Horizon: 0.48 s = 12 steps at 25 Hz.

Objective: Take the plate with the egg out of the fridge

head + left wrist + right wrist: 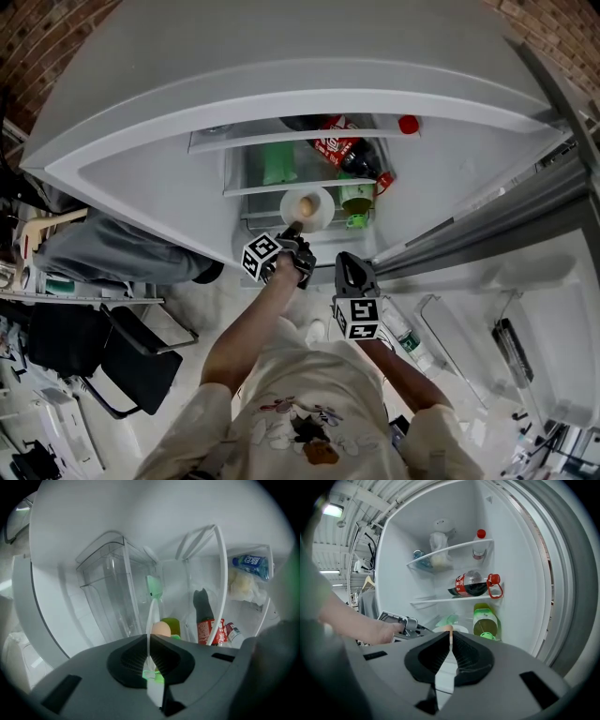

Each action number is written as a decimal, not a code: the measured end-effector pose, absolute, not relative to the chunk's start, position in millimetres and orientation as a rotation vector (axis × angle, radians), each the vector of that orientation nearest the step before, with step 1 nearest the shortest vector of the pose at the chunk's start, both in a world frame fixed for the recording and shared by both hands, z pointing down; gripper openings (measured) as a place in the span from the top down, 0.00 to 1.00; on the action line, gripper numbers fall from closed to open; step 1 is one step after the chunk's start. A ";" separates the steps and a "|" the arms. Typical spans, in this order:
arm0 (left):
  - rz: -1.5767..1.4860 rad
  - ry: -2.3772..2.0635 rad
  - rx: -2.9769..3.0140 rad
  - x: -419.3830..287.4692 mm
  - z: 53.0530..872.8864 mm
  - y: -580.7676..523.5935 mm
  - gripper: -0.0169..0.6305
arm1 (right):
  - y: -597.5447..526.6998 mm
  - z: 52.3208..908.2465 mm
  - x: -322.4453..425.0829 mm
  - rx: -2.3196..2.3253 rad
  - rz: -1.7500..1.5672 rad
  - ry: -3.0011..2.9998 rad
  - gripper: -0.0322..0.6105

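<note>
bright even light fills the white fridge [520,550], while wide-angle views bend and darken at edges.

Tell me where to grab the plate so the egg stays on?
The plate's thin near rim, from the fridge's open front, kept level: the egg sits loose in the middle, a green bottle crowds its right. The left gripper pinches there.

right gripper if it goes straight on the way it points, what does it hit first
Probably the plate with the egg, dead ahead just past its closed jaws, though depth is hard to judge.
</note>
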<state>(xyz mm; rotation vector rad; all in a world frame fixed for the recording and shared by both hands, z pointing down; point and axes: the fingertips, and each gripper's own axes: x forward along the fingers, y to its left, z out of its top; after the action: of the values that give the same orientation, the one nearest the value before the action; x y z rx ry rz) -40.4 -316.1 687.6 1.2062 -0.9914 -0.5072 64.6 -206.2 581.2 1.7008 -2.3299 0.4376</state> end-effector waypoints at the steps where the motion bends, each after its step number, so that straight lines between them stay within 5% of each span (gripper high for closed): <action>1: -0.510 -0.989 1.208 -40.8 685.9 -314.2 0.95 | -205.6 580.9 65.0 1.701 0.436 -2.330 0.94; 12: -0.513 -0.969 1.241 -41.6 669.5 -292.1 0.95 | -203.1 574.5 70.6 1.717 0.414 -2.341 0.94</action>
<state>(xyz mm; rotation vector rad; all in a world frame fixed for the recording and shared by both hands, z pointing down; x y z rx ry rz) -41.6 -292.1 669.5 1.2406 -0.9694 -0.5130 70.6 -203.1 574.5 1.7175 -2.3405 0.4143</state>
